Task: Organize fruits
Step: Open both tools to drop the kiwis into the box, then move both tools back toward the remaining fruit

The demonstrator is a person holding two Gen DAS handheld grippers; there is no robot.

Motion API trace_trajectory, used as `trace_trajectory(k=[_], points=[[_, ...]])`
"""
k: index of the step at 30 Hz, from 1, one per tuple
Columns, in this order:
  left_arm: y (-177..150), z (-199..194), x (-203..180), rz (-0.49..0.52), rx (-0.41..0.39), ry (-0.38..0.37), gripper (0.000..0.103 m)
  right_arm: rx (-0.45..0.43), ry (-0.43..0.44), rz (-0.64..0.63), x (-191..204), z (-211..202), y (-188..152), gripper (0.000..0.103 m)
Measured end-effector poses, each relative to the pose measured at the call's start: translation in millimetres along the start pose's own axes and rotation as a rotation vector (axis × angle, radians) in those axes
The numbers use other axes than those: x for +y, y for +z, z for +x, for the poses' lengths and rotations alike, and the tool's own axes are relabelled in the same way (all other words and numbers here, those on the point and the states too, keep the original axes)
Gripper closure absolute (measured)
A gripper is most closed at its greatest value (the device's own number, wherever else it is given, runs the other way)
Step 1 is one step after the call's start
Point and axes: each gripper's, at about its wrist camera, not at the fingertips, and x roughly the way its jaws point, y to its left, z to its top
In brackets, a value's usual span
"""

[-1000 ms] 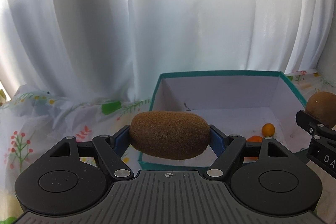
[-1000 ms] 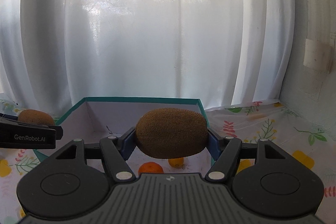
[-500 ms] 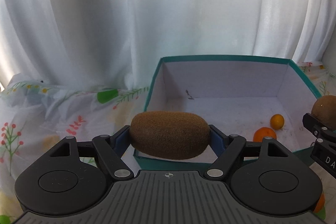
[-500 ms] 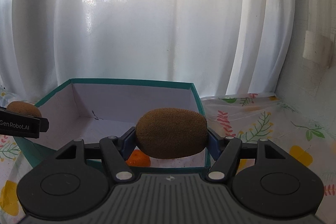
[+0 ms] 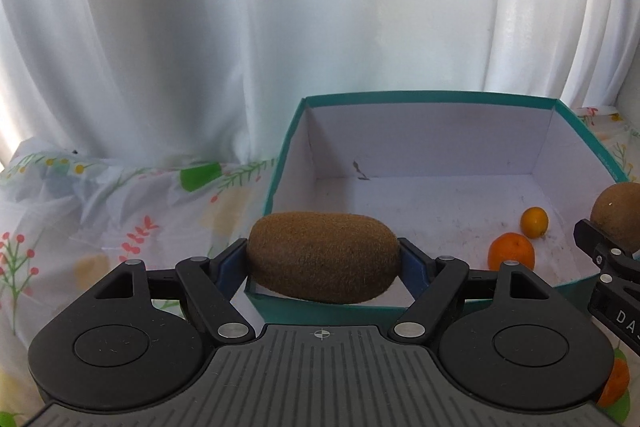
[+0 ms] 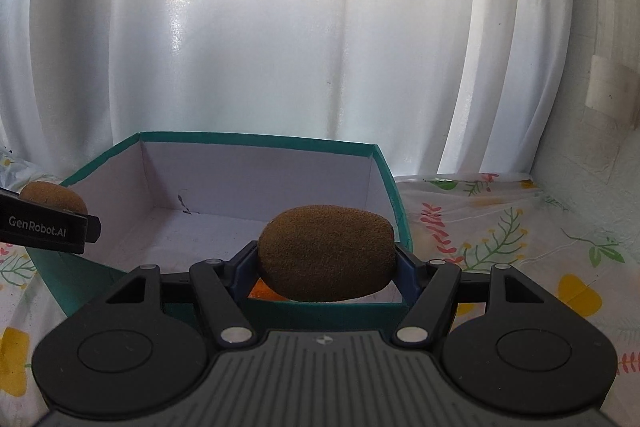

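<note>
- Since a second ago both claws have come lower and closer to the box (image 5: 440, 97): in both wrist views its rim sat higher behind the fruit, and now more of the white floor shows; the grips look unchanged.
- The left claw (image 5: 323, 263) is clamped on a kiwi (image 5: 323, 257) held lengthwise between its blue pads, just over the box's near-left corner.
- The right claw (image 6: 326, 259) likewise grips a second kiwi (image 6: 326, 253), which hangs above the near wall at the box's right end.
- In the left view the right claw's kiwi shows at the far right edge; in the right view the left claw's kiwi peeps over the side bar at the far left.
- Already in the box: an orange (image 5: 511, 251) and a smaller yellow-orange fruit (image 5: 534, 222), close together near the right wall.
- To do this well, I judge: carry each kiwi past the near wall, lower it close to the floor, then ease the jaws apart so it does not roll or bruise; set the right one clear of the orange.
- Hidden: the kiwis cover the pad faces and the box floor behind them; in the right view only a sliver of orange shows under the kiwi.
- Another orange fruit (image 5: 614, 383) at the left view's lower right is mostly cut off by the claw body, seemingly outside the box on the flowered cloth (image 5: 100, 211).
- No hand is in view.
</note>
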Motion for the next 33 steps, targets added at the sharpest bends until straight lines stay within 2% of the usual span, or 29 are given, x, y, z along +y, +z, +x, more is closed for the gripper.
trace_trajectory(k=[12, 14, 17, 20, 21, 23, 24, 26, 28, 33], points=[[-2, 3, -4, 0.046, 0.012, 0.007, 0.018, 0.015, 0.014, -0.015, -3, 3, 5, 0.034], [-2, -2, -2, 0.04, 0.005, -0.003, 0.018, -0.004, 0.012, -0.01, -4, -2, 6, 0.033], [1, -18, 1, 0.031, -0.047, -0.019, 0.014, -0.075, 0.012, 0.008, -10, -19, 11, 0.025], [5, -46, 9, 0.002, -0.117, -0.011, 0.013, -0.121, -0.006, 0.045, -21, -41, 18, 0.025], [5, -57, 12, -0.005, -0.148, -0.014, 0.009, -0.136, -0.01, 0.058, -25, -51, 19, 0.023], [-1, -80, 17, -0.018, -0.201, -0.007, 0.007, -0.154, -0.024, 0.075, -32, -72, 14, 0.014], [-6, -90, 19, -0.027, -0.221, -0.002, 0.007, -0.158, -0.027, 0.079, -35, -83, 10, 0.013], [-18, -105, 19, -0.043, -0.232, 0.007, 0.007, -0.148, -0.024, 0.069, -36, -100, -5, 0.008], [-34, -112, 16, -0.05, -0.227, 0.015, 0.007, -0.111, -0.029, 0.044, -35, -110, -24, 0.007], [-77, -106, -4, 0.003, -0.14, 0.03, 0.007, 0.01, -0.022, 0.019, -38, -113, -58, 0.007]])
